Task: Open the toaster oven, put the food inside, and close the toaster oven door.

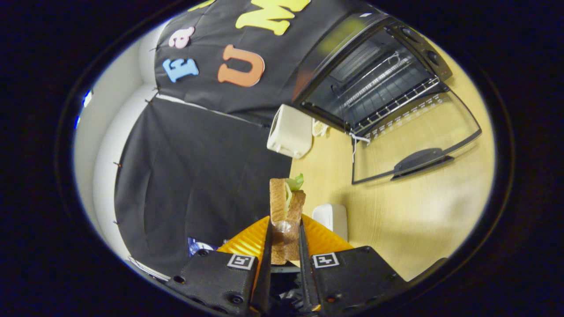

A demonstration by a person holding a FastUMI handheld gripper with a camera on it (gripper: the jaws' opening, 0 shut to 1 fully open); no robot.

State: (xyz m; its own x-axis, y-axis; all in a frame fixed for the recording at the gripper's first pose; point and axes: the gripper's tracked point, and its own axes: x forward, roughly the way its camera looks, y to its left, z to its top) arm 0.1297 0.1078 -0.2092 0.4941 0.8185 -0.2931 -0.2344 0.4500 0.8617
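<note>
Your jaws (285, 240) are squeezed in close and holding the sandwich (285, 207) between them. One finger presses on each side of the bread, so the slices stay together and the green lettuce does not fall out. The sandwich sticks out past the tips, which should make it easy to slide in first.

Just beyond the jaws, a little to one side, a small white box (331, 219) sits on the counter (410, 220). Keep away from it as you go.

Farther on, a white toaster (289, 131) stands by the black cloth wall, next to the toaster oven (372, 79).

The toaster oven is well ahead of you. Its glass door (414, 149) is already open and lies flat above the counter, so the way in is free. You can see the wire rack (383, 88) inside, which is where the food should rest. The food is not in yet, and the door must be shut after that.
</note>
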